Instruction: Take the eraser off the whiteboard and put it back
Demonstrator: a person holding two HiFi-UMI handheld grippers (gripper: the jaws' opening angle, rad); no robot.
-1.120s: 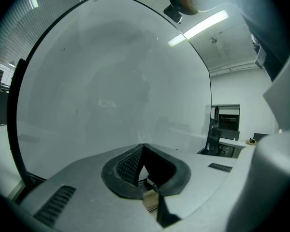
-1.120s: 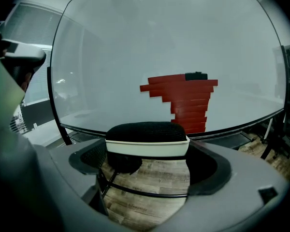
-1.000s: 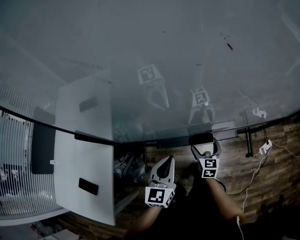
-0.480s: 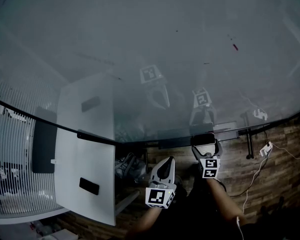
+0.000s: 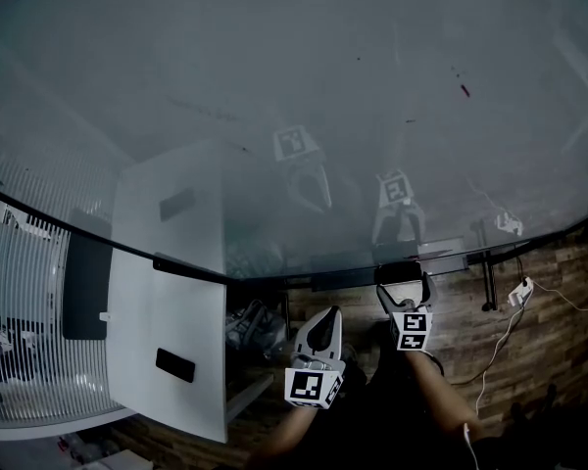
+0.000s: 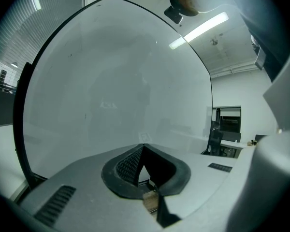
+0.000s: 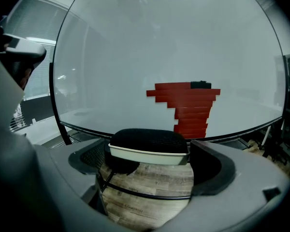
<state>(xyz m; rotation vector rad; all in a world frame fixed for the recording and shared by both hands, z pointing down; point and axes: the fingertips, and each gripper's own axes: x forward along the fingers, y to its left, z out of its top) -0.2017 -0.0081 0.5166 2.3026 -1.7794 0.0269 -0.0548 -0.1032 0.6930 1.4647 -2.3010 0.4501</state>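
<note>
The whiteboard [image 5: 304, 116] fills the upper head view, and a small red mark [image 5: 465, 90] shows on it at upper right. Just below its lower edge my right gripper [image 5: 403, 282] is shut on the eraser [image 5: 399, 271]. In the right gripper view the eraser [image 7: 149, 146], black felt over a white body, lies crosswise between the jaws, facing the whiteboard [image 7: 135, 47] and a stepped red patch [image 7: 186, 105]. My left gripper [image 5: 320, 325] hangs lower and to the left. In the left gripper view the left gripper [image 6: 144, 162] is shut with nothing in it.
A white panel with dark handles [image 5: 167, 311] stands at the left, beside slatted blinds [image 5: 15, 302]. Below is wooden floor [image 5: 549, 351] with a white cable and plug [image 5: 520, 288]. A black stand leg [image 5: 489, 282] drops from the board's lower edge.
Almost nothing has changed. The head view has drifted slightly, and both grippers keep their places with the eraser still held under the board's edge.
</note>
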